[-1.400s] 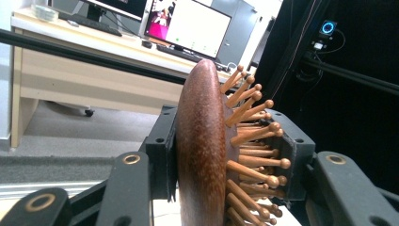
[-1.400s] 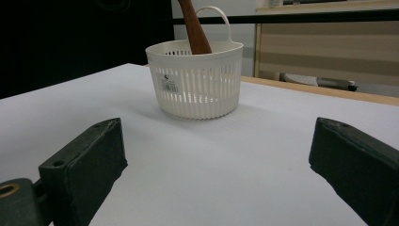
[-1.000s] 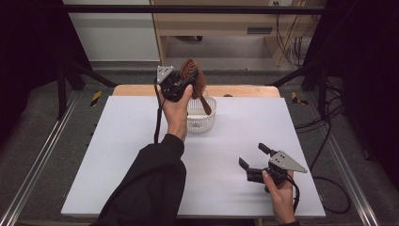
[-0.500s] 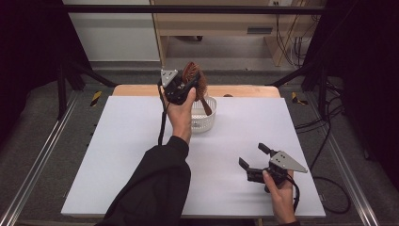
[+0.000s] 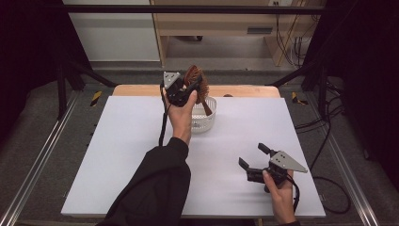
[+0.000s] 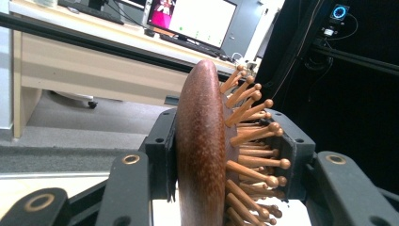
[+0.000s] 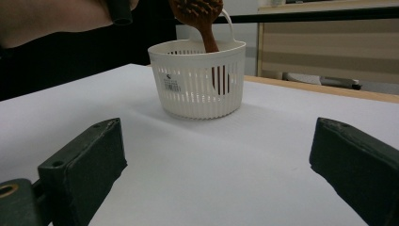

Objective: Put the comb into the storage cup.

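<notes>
Clamping the wooden hairbrush [image 5: 194, 77] by its head, the left gripper [image 5: 181, 89] keeps the handle pointing down into the white basket [image 5: 207, 120], while the right gripper [image 5: 254, 162] rests spread and empty.

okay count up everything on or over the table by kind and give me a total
Wooden hairbrush: 1
White slotted basket: 1
Grippers: 2, the left gripper and the right gripper
Total: 4

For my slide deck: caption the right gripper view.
Open right hand-held gripper faces a white slotted plastic basket with a brown wooden hairbrush handle dipping inside.
</notes>
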Available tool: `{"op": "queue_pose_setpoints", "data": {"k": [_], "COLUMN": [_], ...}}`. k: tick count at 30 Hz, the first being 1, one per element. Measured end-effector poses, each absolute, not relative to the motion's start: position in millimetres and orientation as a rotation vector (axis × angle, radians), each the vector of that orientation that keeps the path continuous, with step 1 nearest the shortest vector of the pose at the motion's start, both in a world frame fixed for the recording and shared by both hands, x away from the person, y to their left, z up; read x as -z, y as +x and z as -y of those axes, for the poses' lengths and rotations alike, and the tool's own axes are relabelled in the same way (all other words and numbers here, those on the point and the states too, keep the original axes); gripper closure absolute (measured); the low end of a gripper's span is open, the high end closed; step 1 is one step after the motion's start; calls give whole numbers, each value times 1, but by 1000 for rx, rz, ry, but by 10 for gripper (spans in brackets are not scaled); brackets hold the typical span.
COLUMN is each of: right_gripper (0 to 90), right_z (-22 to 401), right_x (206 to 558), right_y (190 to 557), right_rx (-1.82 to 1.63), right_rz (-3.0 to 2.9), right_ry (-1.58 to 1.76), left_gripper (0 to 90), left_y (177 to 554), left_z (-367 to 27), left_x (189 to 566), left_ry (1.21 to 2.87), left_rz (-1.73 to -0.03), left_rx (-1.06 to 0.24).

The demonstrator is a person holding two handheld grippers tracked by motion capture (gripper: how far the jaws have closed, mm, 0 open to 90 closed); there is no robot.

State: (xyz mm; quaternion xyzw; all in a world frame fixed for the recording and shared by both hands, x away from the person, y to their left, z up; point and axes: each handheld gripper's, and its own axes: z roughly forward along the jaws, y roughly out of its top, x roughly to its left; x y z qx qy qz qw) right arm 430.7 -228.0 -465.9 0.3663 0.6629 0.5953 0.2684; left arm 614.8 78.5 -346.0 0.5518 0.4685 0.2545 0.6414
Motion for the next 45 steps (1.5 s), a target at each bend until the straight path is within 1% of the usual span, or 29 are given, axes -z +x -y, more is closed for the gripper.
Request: {"op": "queue_pose_setpoints", "data": {"k": [45], "right_gripper": [41], "right_z": [227], "right_x": [467], "right_y": [431], "right_rx": [-1614], "right_rz": [-1794], "right_ry": [991], "left_gripper": [502], "left_y": [614], "left_z": [-81], "left_x": [367], "left_ry": [1233], "left_rz": [-1103], "left_rx": [-582]}}
